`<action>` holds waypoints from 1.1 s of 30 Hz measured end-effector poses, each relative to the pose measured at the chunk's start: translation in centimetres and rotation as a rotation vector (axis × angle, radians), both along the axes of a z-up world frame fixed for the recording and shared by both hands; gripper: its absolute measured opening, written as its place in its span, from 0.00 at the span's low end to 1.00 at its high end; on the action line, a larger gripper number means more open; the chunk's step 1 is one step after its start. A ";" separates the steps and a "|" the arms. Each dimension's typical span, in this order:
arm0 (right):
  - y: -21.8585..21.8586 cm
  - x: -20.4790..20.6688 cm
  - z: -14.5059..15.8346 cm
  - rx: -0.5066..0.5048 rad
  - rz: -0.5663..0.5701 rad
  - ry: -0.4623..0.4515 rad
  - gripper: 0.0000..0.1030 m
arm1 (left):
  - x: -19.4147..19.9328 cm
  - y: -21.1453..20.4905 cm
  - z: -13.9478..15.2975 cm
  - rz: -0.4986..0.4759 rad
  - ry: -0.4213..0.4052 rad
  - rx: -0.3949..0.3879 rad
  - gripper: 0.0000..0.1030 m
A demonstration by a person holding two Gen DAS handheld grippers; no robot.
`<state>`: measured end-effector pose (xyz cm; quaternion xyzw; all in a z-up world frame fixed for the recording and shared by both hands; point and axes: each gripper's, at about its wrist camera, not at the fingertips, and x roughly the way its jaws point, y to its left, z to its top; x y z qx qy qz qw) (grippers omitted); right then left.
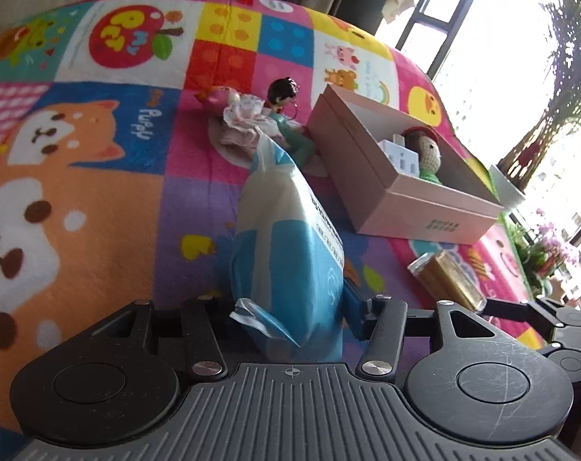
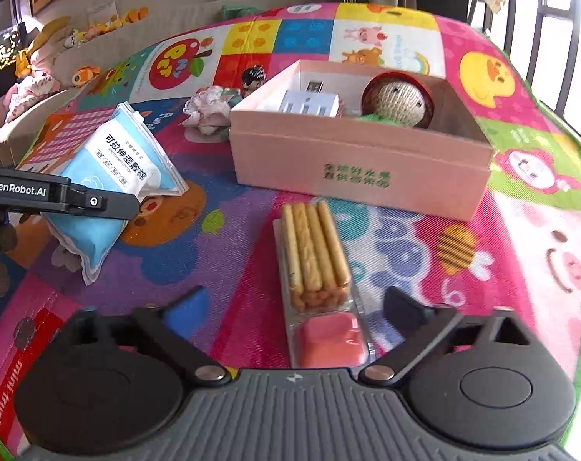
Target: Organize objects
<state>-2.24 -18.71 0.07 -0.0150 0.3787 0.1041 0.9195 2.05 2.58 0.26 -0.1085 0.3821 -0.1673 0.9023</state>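
Note:
A blue-and-white packet [image 1: 290, 238] stands on edge between the jaws of my left gripper [image 1: 290, 301]. The right pad presses its side, and the left pad is hidden behind it. The right wrist view shows the same packet [image 2: 125, 153] tilted, with the left gripper's finger [image 2: 98, 201] across it. My right gripper [image 2: 296, 307] is open wide around a pack of biscuit sticks with pink dip [image 2: 317, 269], which lies on the mat untouched. Beyond it stands a pink box [image 2: 359, 161] holding a white adaptor [image 2: 309, 103] and a crochet doll [image 2: 398, 100].
A colourful play mat [image 2: 521, 249] covers the surface. A dark-haired figurine [image 1: 283, 92] and a lacy doll [image 1: 240, 115] lie left of the pink box [image 1: 386, 192]. A red printed item [image 2: 17, 365] sits at the near left. Plush toys [image 2: 40, 53] line a sofa at the back left.

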 end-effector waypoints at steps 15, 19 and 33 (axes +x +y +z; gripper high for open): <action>0.5 0.0 -0.3 -0.019 0.033 -0.003 1.00 | -2.0 1.4 1.1 -0.247 0.088 0.088 0.54; 0.6 -0.1 -0.3 -0.021 0.034 -0.004 1.00 | -3.5 2.0 1.3 -0.297 0.109 0.108 0.54; 0.6 -0.1 -0.2 -0.022 0.036 -0.003 1.00 | -0.9 4.4 0.4 -0.097 0.151 -0.112 0.57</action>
